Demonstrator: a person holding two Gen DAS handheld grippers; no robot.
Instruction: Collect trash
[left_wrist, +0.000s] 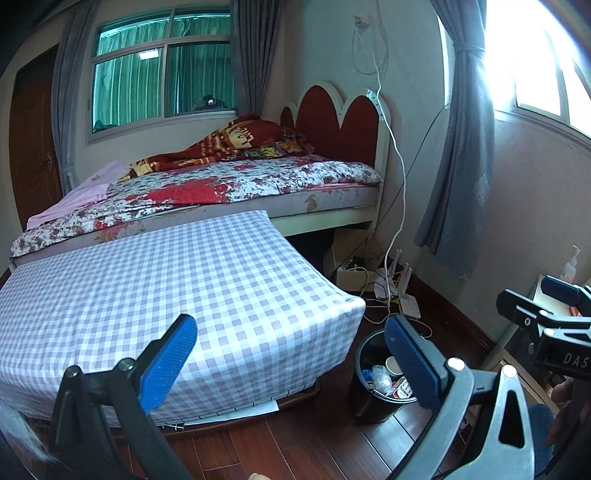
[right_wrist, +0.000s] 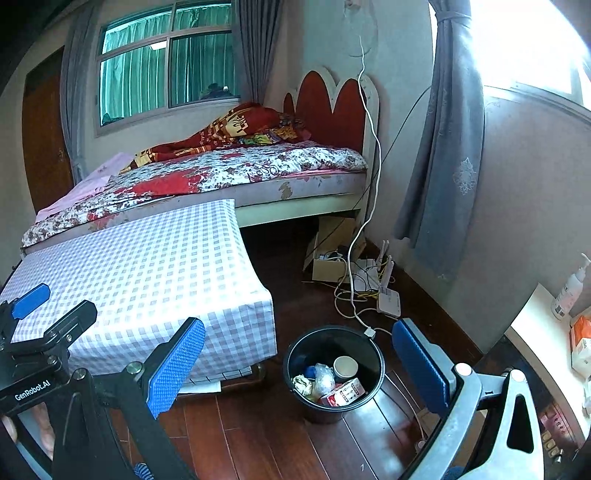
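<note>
A bedroom with a dark reddish wood plank floor. A tabletop draped in a lilac-and-white checked cloth stands against a bed with a floral quilt and a scalloped red headboard; grey curtains frame two windows. The left hand-held gripper is raised above the near edge of the tabletop, its jaws wide apart and holding nothing; its blue, ribbed pads are flat rectangular plates on black and grey metal arms. The right hand-held gripper is likewise spread open and empty, level with the left one and to its right; each appears at the edge of the other's view. A black round trash bin stands on the floor just beside the tabletop's corner, below and ahead of the right hand-held gripper, between its two fingers in that view, and behind the right finger of the left one. The bin holds a paper cup, crumpled clear plastic, a crumpled paper wad and a red-and-white carton. Beyond the bin, white cables, a router and a cardboard box lie on the floor by the headboard. A white pump bottle stands on a pale ledge far right.
</note>
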